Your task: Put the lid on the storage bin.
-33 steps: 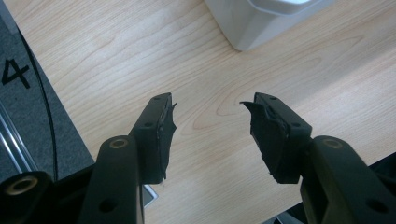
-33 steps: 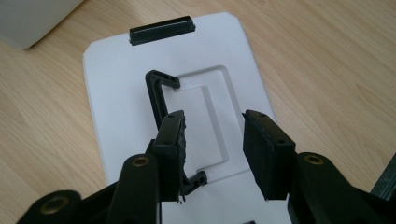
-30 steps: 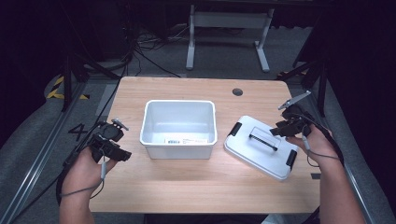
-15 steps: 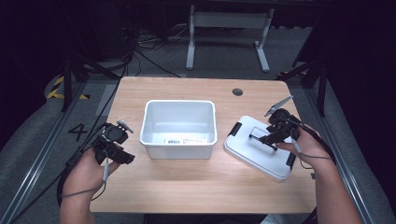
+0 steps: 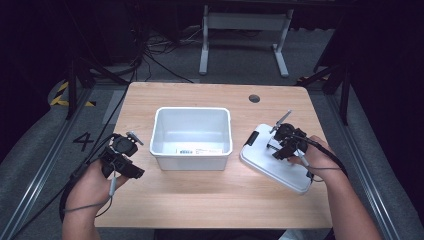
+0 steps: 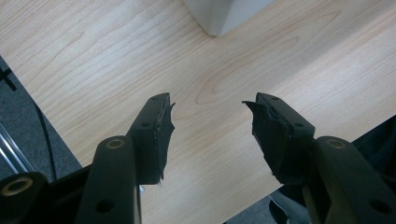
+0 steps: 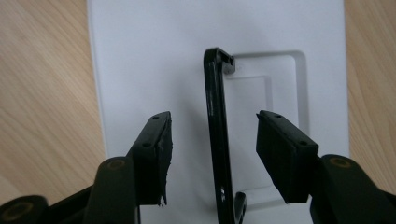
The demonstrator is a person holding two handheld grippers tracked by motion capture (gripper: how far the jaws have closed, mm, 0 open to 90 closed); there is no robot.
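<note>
On the wooden table (image 5: 200,200) sit one white plastic bin (image 5: 192,136) and one flat lid (image 5: 275,167). Right gripper (image 7: 212,140) has just been opening, its jaws straddling the lid's black handle (image 7: 215,126) untouched; left gripper (image 6: 210,126) gapes empty.

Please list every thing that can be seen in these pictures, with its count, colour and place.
table: one, light wood, centre.
box: one, white, open, middle of table.
lid: one, white, flat on table right of box.
handle: one, black, on lid, between the right claw's open jaws, untouched.
metal stand: one, grey, floor behind table.
left claw: one, black, open, over bare table left of box.
right claw: one, black, over lid.
</note>
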